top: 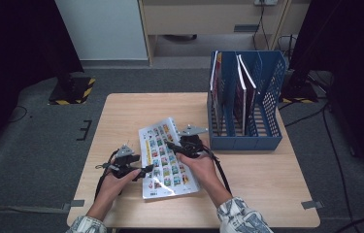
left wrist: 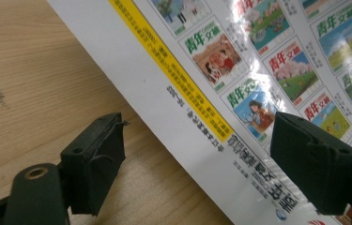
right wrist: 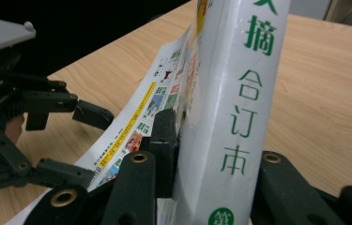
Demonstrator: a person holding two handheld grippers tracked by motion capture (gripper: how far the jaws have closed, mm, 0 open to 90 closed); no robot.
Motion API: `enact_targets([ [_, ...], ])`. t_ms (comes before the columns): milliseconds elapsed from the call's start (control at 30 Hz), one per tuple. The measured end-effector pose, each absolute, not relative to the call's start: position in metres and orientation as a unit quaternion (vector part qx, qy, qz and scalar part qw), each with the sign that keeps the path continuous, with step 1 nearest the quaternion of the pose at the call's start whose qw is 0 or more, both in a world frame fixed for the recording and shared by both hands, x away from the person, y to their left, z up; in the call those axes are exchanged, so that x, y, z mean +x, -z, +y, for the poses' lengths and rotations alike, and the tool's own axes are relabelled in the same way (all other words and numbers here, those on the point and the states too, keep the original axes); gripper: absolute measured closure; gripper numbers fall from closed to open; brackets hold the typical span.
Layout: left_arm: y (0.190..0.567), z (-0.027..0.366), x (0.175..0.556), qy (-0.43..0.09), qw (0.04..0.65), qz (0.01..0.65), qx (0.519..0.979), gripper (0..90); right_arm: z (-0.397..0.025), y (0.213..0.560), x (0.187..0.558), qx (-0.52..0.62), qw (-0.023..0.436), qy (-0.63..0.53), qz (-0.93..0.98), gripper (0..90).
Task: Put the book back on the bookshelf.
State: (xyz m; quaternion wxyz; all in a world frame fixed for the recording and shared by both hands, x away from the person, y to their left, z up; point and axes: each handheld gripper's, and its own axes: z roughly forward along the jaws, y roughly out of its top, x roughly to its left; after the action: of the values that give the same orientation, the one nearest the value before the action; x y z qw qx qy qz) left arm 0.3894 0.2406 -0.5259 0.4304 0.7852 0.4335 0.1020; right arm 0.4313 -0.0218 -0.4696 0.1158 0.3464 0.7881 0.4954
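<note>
A thick white book [top: 167, 158] with rows of small colourful cover pictures lies on the wooden table [top: 121, 111]. My right gripper [top: 178, 148] is shut on its spine edge. In the right gripper view the white spine [right wrist: 239, 93] with green characters stands upright between the jaws, so that side is raised. My left gripper [top: 142, 171] is open at the book's near left edge. In the left gripper view one jaw sits over bare wood and the other over the cover [left wrist: 258, 70], neither touching it. The left gripper [right wrist: 37, 117] also appears at the left of the right gripper view.
A blue slotted file rack [top: 267, 97] stands at the table's back right, holding several upright books [top: 240, 92]. Bare wood [top: 257, 179] lies to the right of the hands. Grey carpet surrounds the table, with a cabinet behind.
</note>
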Motion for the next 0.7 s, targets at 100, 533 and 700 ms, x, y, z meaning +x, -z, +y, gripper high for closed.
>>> enact_targets([
  [100, 0.529, 0.239, 0.391, -0.084, 0.427, 0.43, 0.791, 16.5, -0.024, 0.467, 0.431, 0.346, 0.121, -0.504, 0.782, 71.2],
  [533, 0.535, 0.239, 0.399, -0.026, 0.456, 0.434, 0.777, 34.1, -0.022, 0.458, 0.429, 0.323, 0.13, -0.531, 0.772, 71.8],
  [700, 0.534, 0.244, 0.403, -0.013, 0.451, 0.451, 0.77, 43.3, -0.02, 0.457, 0.428, 0.31, 0.116, -0.536, 0.776, 71.7],
])
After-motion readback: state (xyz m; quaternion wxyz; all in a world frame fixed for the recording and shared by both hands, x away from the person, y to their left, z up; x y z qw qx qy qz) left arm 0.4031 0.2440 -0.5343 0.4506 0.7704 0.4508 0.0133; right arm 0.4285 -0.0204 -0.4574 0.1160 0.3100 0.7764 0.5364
